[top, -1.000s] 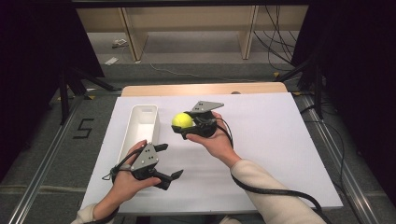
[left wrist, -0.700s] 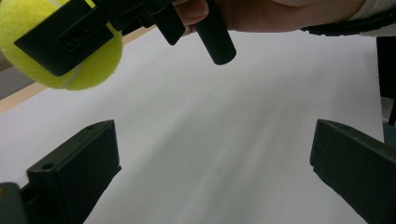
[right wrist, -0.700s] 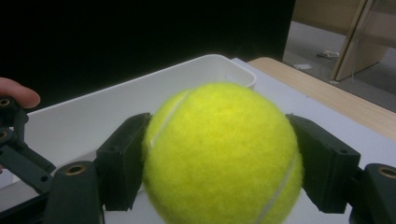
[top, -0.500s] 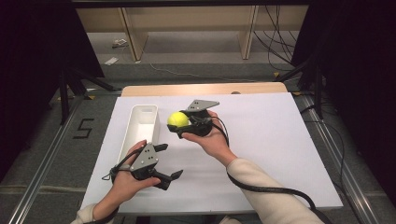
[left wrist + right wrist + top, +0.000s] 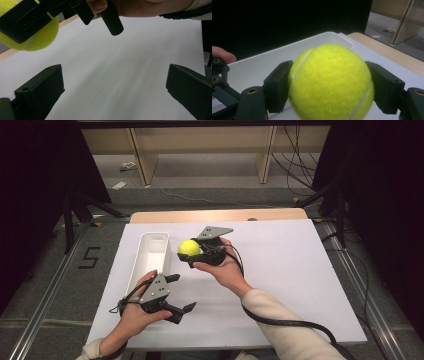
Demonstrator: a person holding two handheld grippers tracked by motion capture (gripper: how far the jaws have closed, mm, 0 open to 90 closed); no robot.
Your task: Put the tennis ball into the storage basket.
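Note:
A yellow tennis ball (image 5: 189, 247) (image 5: 330, 82) (image 5: 37, 35) is clamped between the jaws of my right gripper (image 5: 192, 251), held above the white sheet just right of a long white tray (image 5: 152, 255) (image 5: 287, 57). Low at the front left, my left gripper (image 5: 181, 292) (image 5: 112, 85) hovers with its jaws wide apart and nothing between them. In the left gripper view the right gripper and its ball hang at the upper left.
A white sheet (image 5: 280, 270) covers the table, with a strip of bare wood (image 5: 220, 215) along the far edge. Dark stands and cables flank the table on both sides. Wooden shelving (image 5: 200, 150) stands on the floor beyond.
The right gripper has carried the ball a little to the left, closer to the tray. The left gripper has stayed where it was.

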